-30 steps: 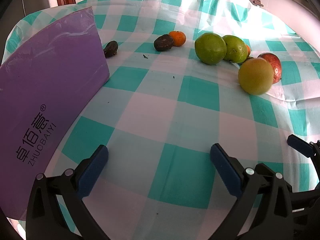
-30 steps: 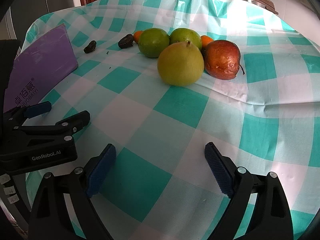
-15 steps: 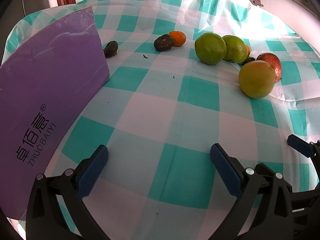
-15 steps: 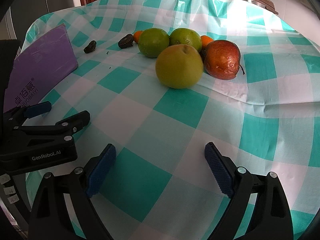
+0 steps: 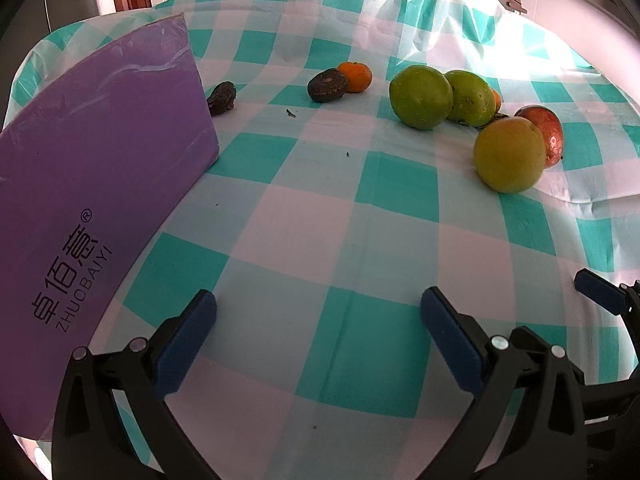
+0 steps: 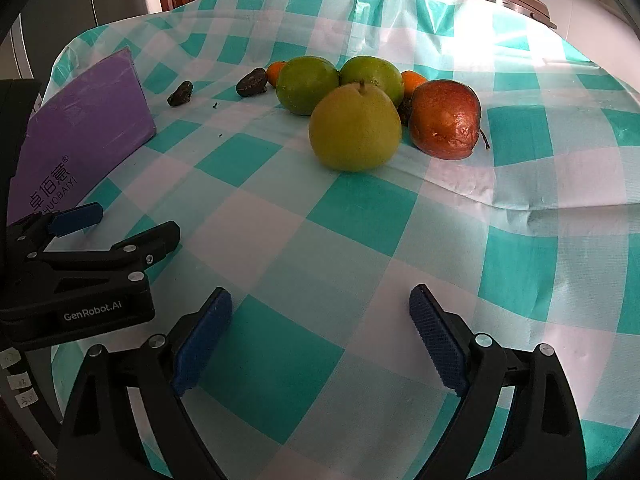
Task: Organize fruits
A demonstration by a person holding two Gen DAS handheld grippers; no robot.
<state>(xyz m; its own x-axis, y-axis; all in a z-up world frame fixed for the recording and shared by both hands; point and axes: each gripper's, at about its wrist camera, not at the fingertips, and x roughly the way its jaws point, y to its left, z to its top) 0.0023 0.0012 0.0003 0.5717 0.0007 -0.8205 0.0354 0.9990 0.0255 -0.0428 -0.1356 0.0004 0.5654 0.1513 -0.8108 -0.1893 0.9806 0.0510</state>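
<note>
1. Purple box [image 5: 100, 184] stands far left on the teal-checked tablecloth [image 5: 320, 248], beside the left gripper [image 5: 316, 336].
2. Both claws spread wide, holding nothing; right gripper [image 6: 320, 328] low over cloth, left one just beside it.
3. Yellow-green pear [image 6: 355, 127] well ahead of right claw, bare cloth between.
4. Red-brown apple [image 6: 446, 120] touching pear's right side.
5. Two green fruits [image 6: 307, 85] behind the pear.
6. Small oranges [image 5: 355, 77] and dark shrivelled fruits [image 5: 327, 85] further back, towards the box.
</note>
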